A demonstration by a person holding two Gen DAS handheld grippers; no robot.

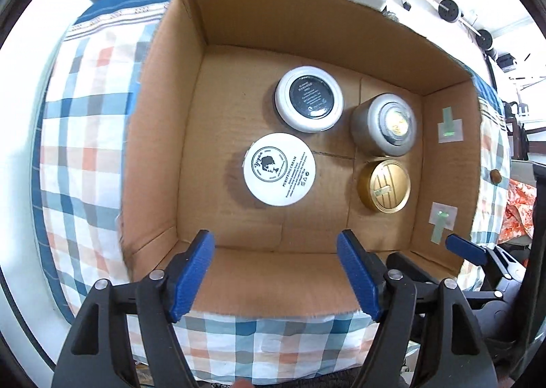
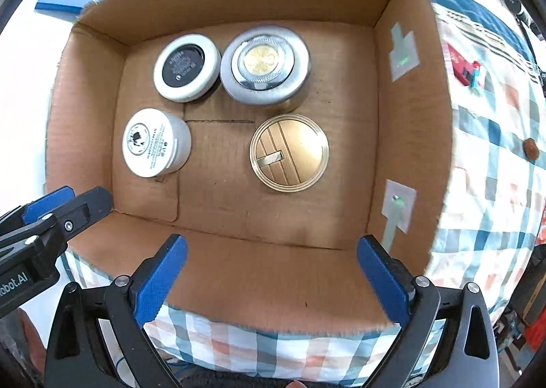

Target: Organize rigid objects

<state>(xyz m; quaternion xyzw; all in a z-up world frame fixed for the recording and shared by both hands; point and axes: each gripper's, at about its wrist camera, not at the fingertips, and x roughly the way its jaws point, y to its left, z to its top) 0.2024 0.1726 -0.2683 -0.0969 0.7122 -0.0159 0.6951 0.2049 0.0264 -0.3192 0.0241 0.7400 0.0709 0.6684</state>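
Observation:
An open cardboard box [image 1: 163, 135] [image 2: 409, 135] holds several round cosmetic jars: a white cream jar [image 1: 279, 169] [image 2: 153, 142], a white jar with a black lid centre [image 1: 309, 99] [image 2: 186, 67], a silver jar [image 1: 385, 123] [image 2: 264, 64] and a gold jar [image 1: 384, 185] [image 2: 289, 152]. My left gripper [image 1: 276, 280] is open and empty above the box's near wall. My right gripper [image 2: 273, 282] is open and empty above the same wall. The right gripper's finger shows in the left wrist view [image 1: 465, 248], and the left one in the right wrist view [image 2: 47, 204].
The box sits on a checked cloth [image 1: 78, 149] [image 2: 494, 156]. A small brown round thing [image 1: 495, 176] [image 2: 530, 148] and a red packet [image 2: 460, 64] lie on the cloth to the right of the box. Taped patches [image 1: 450, 129] mark the right wall.

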